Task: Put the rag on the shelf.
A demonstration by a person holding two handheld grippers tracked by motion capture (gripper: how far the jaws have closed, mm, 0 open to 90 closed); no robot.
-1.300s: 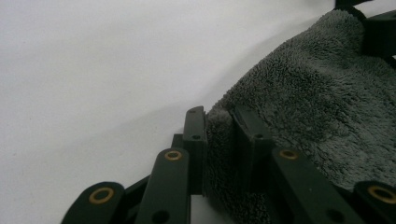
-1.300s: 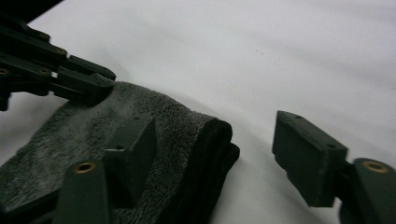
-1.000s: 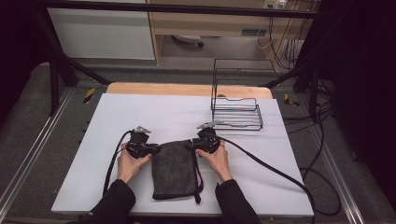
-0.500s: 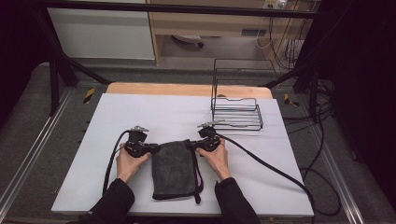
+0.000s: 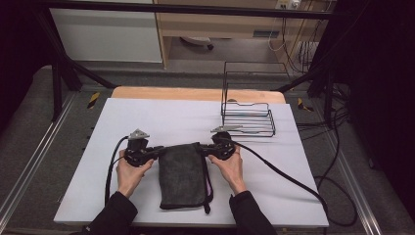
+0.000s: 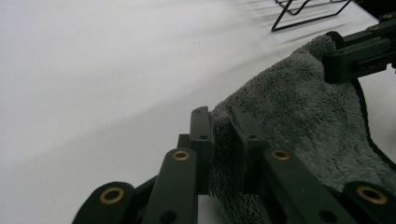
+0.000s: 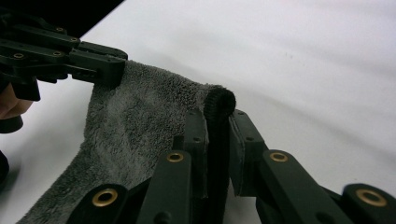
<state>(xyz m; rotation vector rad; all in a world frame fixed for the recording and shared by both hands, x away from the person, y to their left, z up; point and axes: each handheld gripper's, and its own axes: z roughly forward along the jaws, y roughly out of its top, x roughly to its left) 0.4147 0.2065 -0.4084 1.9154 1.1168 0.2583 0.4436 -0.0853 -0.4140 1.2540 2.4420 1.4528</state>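
A dark grey towel (image 5: 183, 176) lies folded lengthwise on the white table (image 5: 161, 117), its near end by the front edge. My left gripper (image 5: 159, 151) is shut on the towel's far left corner (image 6: 303, 126), pile squeezed between the pads (image 6: 219, 121). My right gripper (image 5: 200, 149) is shut on the far right corner, with the black hem bulging above its pads (image 7: 217, 121). Both sets of jaws have just been closing on the cloth. The far edge hangs stretched between them, a little off the table. Each gripper view shows the other gripper pinching the opposite corner (image 6: 355, 56) (image 7: 93, 63).
A black wire basket (image 5: 247, 120) with a tall back frame stands at the table's far right. A black cable (image 5: 284, 171) trails from the right gripper across the table to the right edge. A wooden strip (image 5: 195, 93) borders the far edge.
Both hands have risen slightly and moved away from the person, lifting the towel's far edge off the table. The right jaws have closed on the corner.
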